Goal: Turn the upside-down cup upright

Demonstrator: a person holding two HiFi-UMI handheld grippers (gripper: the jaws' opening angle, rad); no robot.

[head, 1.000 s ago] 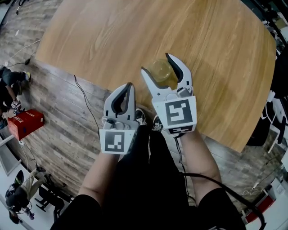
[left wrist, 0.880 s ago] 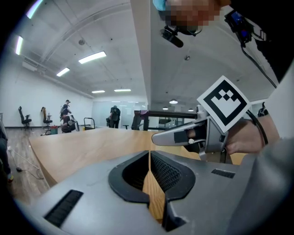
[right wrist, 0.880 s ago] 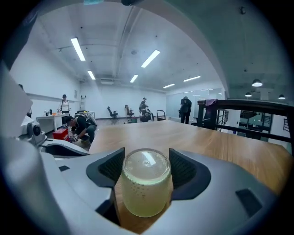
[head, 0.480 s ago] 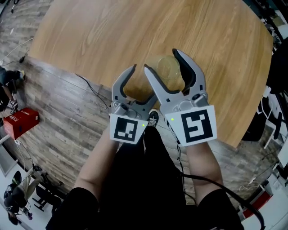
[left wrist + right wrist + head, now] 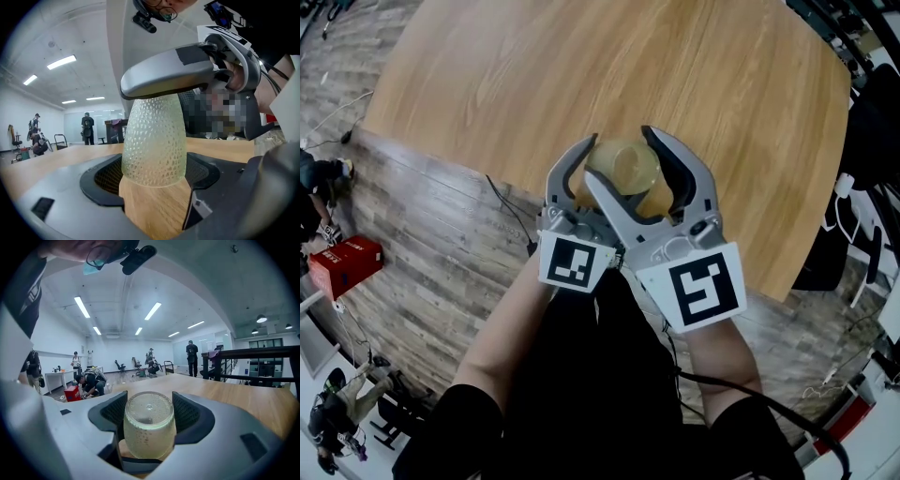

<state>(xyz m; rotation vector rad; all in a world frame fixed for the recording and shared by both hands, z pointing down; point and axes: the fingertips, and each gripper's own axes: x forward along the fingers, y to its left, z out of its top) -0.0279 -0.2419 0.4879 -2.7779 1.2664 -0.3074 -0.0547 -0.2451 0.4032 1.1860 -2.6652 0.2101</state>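
Note:
The translucent yellowish dimpled cup (image 5: 625,169) hangs upside down just above the wooden table (image 5: 581,66), rim downward. My right gripper (image 5: 619,157) is shut on it, one finger on each side. In the right gripper view the cup (image 5: 149,425) fills the gap between the pads, its closed base tipped toward the camera. My left gripper (image 5: 600,167) has come in from the left, its jaws opening. The cup (image 5: 154,140) stands between its pads (image 5: 107,176) without touching them. One right finger (image 5: 164,77) crosses in front of the cup's top.
The table's near edge (image 5: 516,183) runs just under the grippers, with wood-plank floor below it. A black cable (image 5: 502,202) trails on the floor and a red box (image 5: 347,264) lies at the far left. Several people and office chairs stand far off in the room (image 5: 93,380).
The left gripper's jaws went from shut to wide open, and it moved right and forward until they stood round the cup. The right gripper lifted the cup off the table.

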